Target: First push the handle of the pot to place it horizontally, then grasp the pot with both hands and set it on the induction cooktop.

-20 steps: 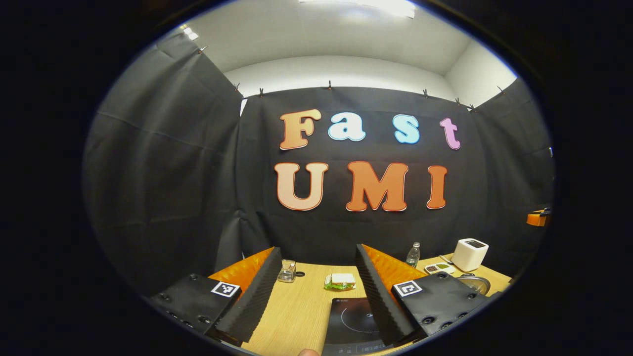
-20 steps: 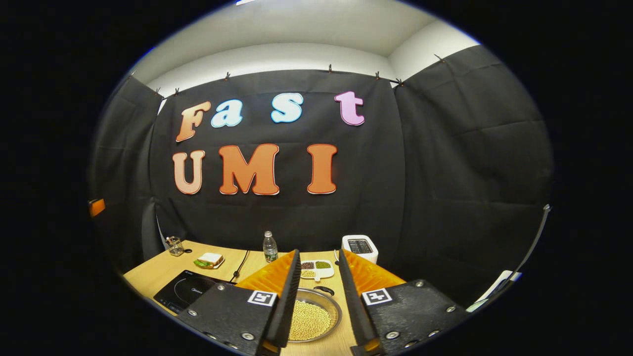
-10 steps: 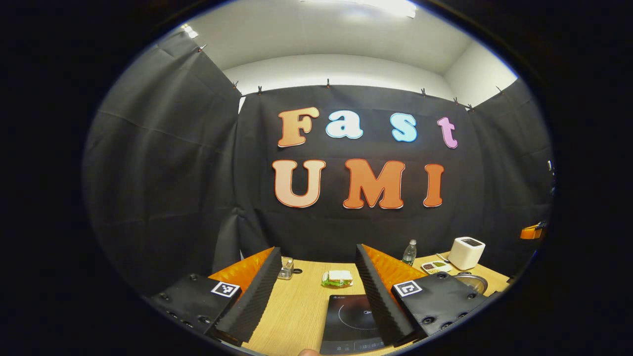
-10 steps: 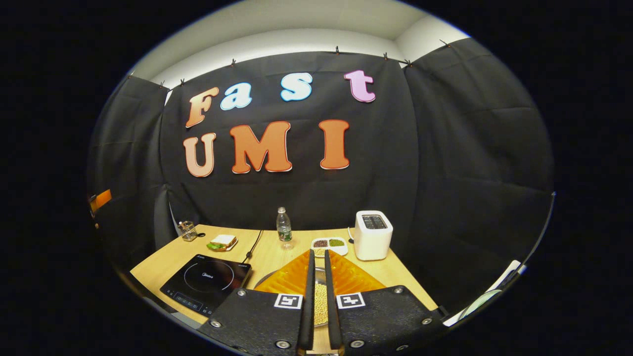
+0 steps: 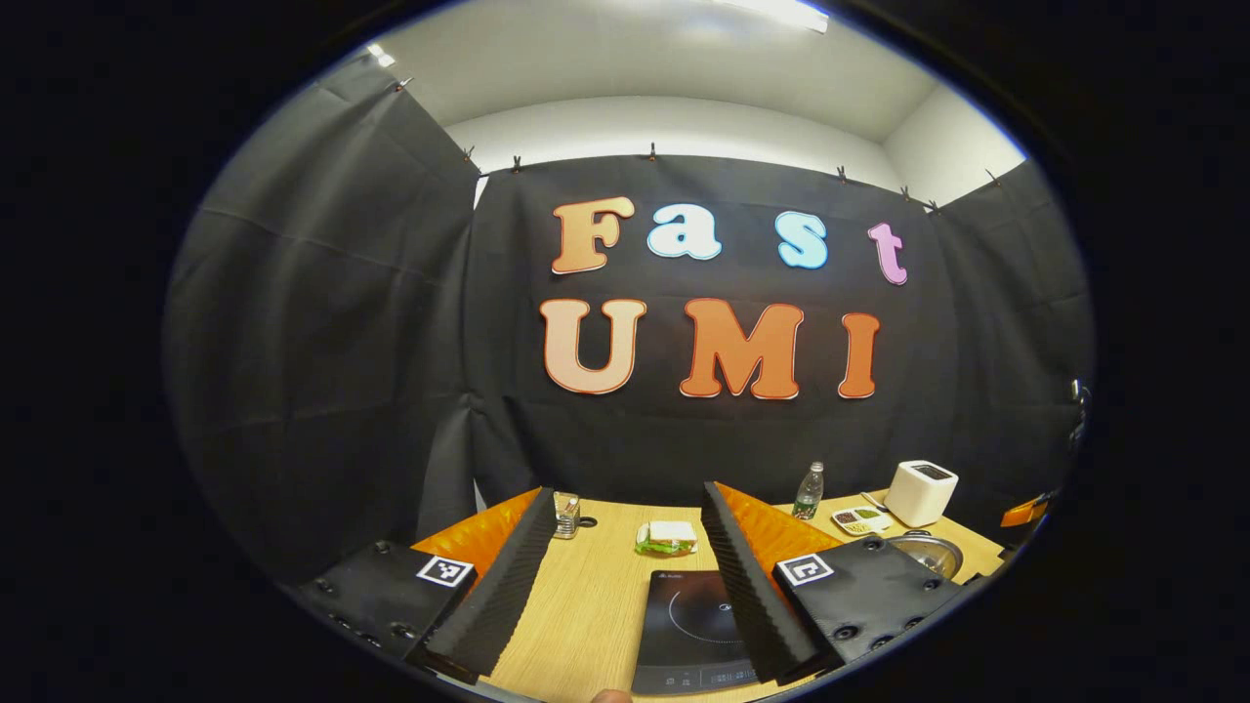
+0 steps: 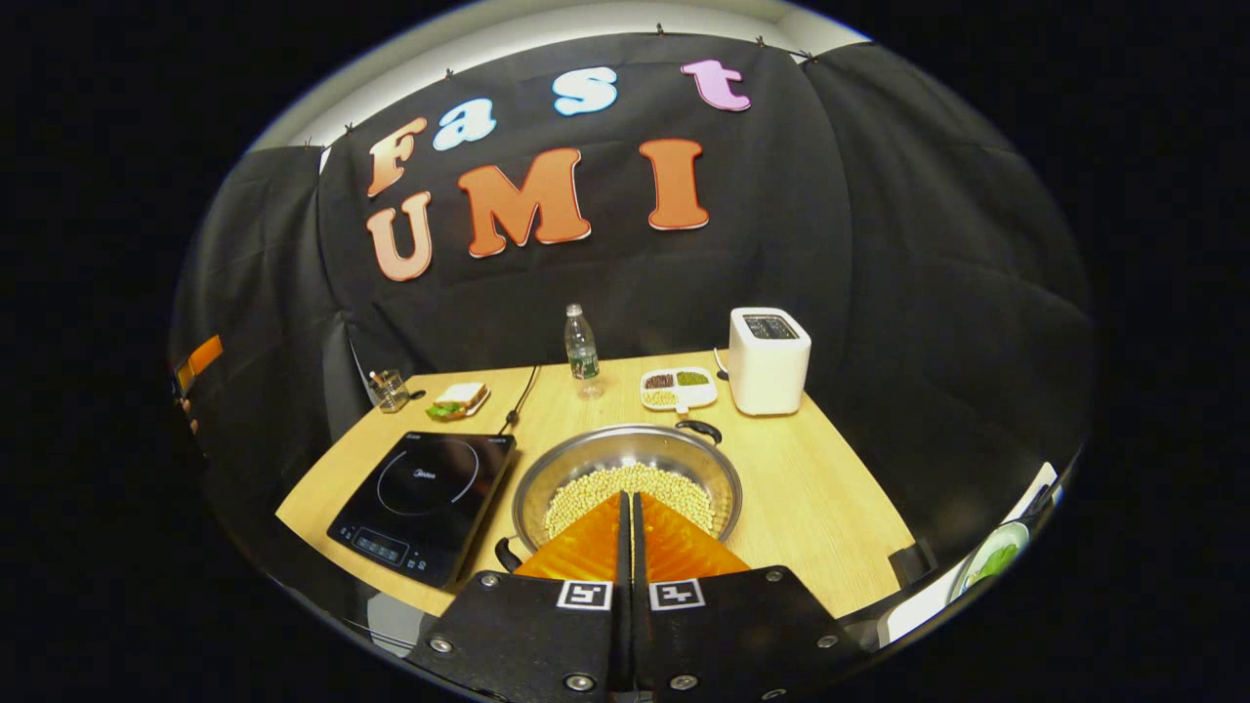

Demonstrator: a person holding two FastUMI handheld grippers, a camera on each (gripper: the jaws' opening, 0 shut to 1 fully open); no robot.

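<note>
left gripper (image 5: 625, 547): fingers spread, nothing between | induction cooktop (image 5: 695, 630): on table (image 5: 586, 605), partly behind one finger | sandwich (image 5: 669, 535) beyond | pot (image 5: 928, 553): far right

Bare table (image 6: 820, 488) is lying open right of the pot (image 6: 625, 478); the cooktop (image 6: 425, 493) is crowding its left rim (nearly touching), while a toaster (image 6: 769, 347), dish (image 6: 679, 388) and bottle (image 6: 582, 344) are standing behind.

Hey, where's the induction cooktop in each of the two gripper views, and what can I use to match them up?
Left gripper view: the induction cooktop lies bottom centre, partly behind a finger of the left gripper.
Right gripper view: the induction cooktop sits lower left on the table, just left of the pot of beans.
Shared landmark: the white toaster at the table's far side.
</note>
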